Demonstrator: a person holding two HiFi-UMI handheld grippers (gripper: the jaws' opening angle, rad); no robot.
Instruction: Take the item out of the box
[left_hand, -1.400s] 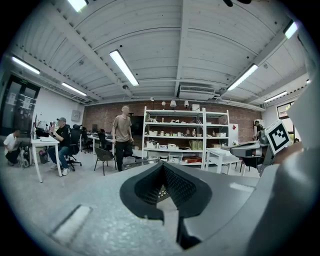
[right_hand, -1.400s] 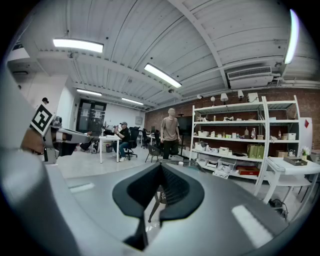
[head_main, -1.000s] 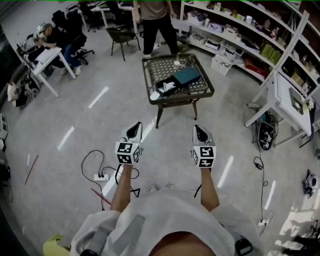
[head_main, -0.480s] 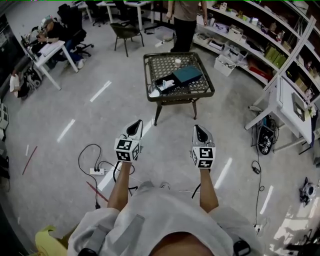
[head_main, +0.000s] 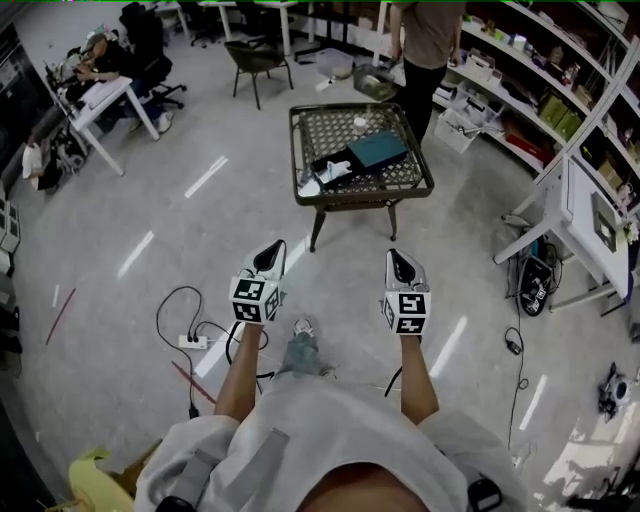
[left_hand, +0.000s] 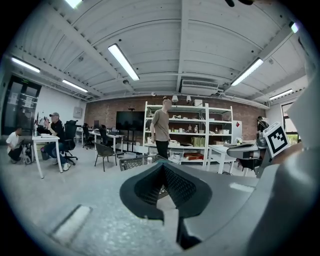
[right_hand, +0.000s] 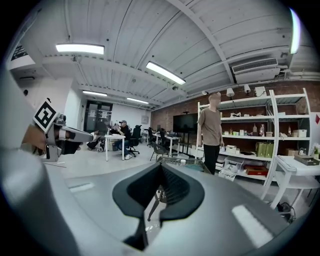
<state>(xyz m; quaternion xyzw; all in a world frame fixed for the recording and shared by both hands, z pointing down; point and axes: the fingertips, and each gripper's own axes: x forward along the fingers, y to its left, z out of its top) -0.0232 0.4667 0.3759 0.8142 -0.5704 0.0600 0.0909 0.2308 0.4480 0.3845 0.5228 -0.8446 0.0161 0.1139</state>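
Observation:
A dark wicker table (head_main: 362, 196) stands a few steps ahead of me. On it lie a teal flat box (head_main: 376, 150), a black box (head_main: 334, 163) with something white at its near end (head_main: 318, 182), and a small white cup (head_main: 359, 125). My left gripper (head_main: 271, 251) and right gripper (head_main: 398, 258) are held side by side over the floor, well short of the table, pointing at it. Both are shut with nothing in them. The table edge shows just past the closed jaws in the left gripper view (left_hand: 136, 161) and the right gripper view (right_hand: 186, 161).
A person (head_main: 428, 48) stands at the shelves (head_main: 520, 90) behind the table. Another person sits at a white desk (head_main: 100, 100) at the far left. A power strip with cables (head_main: 193, 341) lies on the floor to my left. A white desk (head_main: 575, 200) stands at the right.
The standing person has walked right, from behind the table to the shelves. My foot has stepped forward into view. Both grippers keep their place and stay shut.

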